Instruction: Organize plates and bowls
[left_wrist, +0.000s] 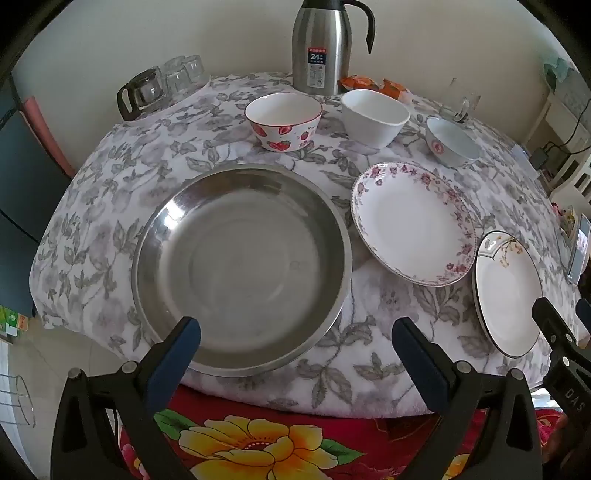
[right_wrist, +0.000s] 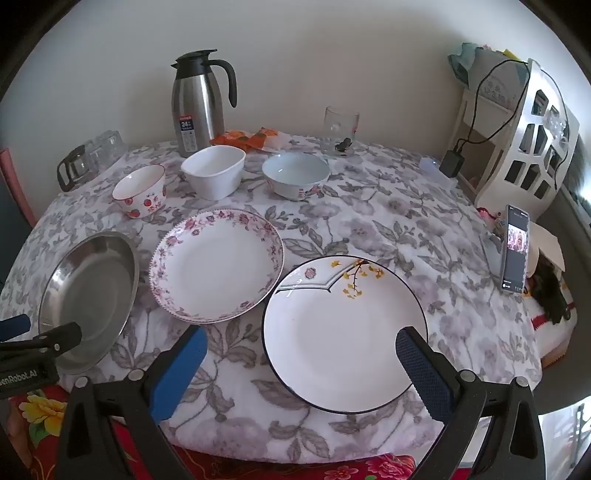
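Plates and bowls: nothing is stacked yet; all six pieces lie apart on the cloth-covered counter (right_wrist: 369, 229), three in a back row and three in front.
Steel basin (left_wrist: 242, 266): front left, just before the left hand-held gripper (left_wrist: 295, 350). Probably light and dent-proof, but smooth and slippery; its thin rolled rim at the near edge looks the best place to pinch.
Flower-rimmed plate (right_wrist: 218, 264): middle of the front row, ceramic, stiff and breakable. It sits shallow, so the raised near rim is the only real hold.
Black-rimmed plate (right_wrist: 343, 332): front right, directly ahead of the right hand-held gripper (right_wrist: 301, 360). Glazed, likely slick and fairly heavy for a rim pinch; take it at the near edge and keep it level.
Strawberry bowl (left_wrist: 282, 122), white bowl (left_wrist: 375, 116), pale blue bowl (left_wrist: 450, 142): back row, near the steel flask (left_wrist: 321, 46). Upright walls give a firmer wall pinch; chips are the risk when nesting.
Left hand-held gripper: jaws wide apart, holding nothing.
Right hand-held gripper: jaws wide apart, holding nothing.
Soft cloth: may let a rim sink, so a finger can slip beneath it.
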